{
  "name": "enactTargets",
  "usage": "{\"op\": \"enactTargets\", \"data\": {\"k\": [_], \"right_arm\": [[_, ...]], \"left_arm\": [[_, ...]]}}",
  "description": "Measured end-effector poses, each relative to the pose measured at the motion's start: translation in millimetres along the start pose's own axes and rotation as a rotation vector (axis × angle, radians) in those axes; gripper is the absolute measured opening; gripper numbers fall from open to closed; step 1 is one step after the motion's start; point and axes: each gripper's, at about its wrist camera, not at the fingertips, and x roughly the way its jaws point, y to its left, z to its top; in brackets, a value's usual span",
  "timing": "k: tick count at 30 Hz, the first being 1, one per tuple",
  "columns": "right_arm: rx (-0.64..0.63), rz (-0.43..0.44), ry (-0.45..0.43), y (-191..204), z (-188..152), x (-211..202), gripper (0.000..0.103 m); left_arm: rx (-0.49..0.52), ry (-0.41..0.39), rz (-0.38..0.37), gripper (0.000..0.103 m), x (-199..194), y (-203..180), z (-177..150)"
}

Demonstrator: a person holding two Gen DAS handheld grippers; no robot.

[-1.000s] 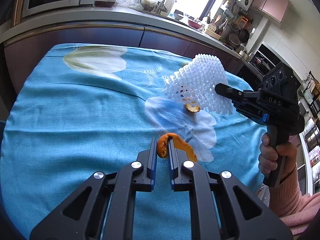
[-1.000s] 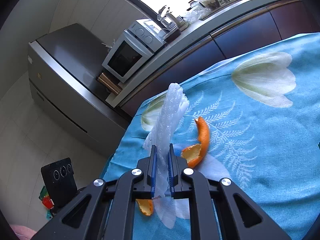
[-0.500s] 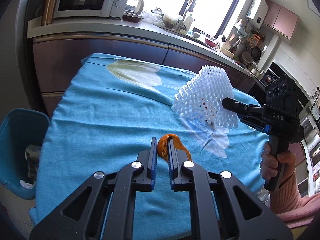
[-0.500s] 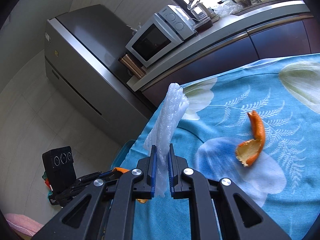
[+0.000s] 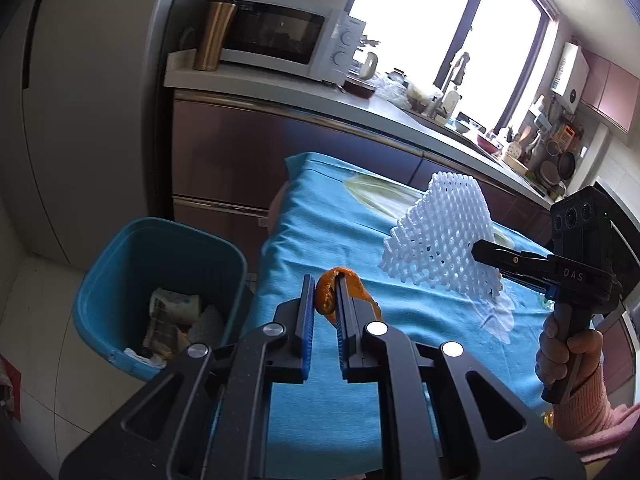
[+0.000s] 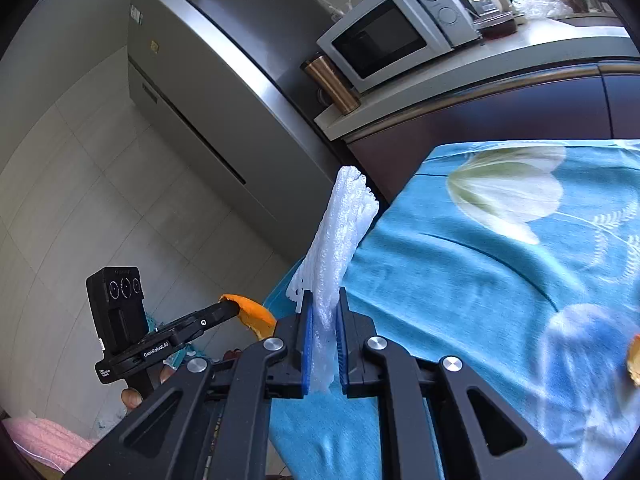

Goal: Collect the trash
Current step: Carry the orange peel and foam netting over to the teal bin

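Your left hand-held gripper (image 5: 323, 312) is clamped on an orange peel (image 5: 329, 292) near the table (image 5: 320, 220) edge, beside the blue bin (image 5: 160, 248). Your right hand-held gripper (image 6: 323, 344) pinches the white foam net (image 6: 340, 232) above that same edge.

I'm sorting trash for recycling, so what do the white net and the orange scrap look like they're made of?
The white net, held by the right gripper, looks like soft foam plastic mesh: matte, open diamond holes. The orange scrap in the left gripper looks like citrus peel: dimpled orange skin, curled.
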Motion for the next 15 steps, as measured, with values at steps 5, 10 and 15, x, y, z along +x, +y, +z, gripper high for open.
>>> {"op": "enactTargets", "data": {"k": [5,10,15], "right_arm": [[-0.038,0.038,0.050,19,7,33,0.009],[-0.078,0.057,0.116,37,11,67,0.009],[-0.094,0.057,0.184,46,14,103,0.009]], "left_arm": [[-0.041,-0.029,0.085,0.010,-16,36,3],[-0.088,-0.029,0.153,0.010,-21,71,1],[-0.118,-0.002,0.219,0.010,-13,100,-4]]}}
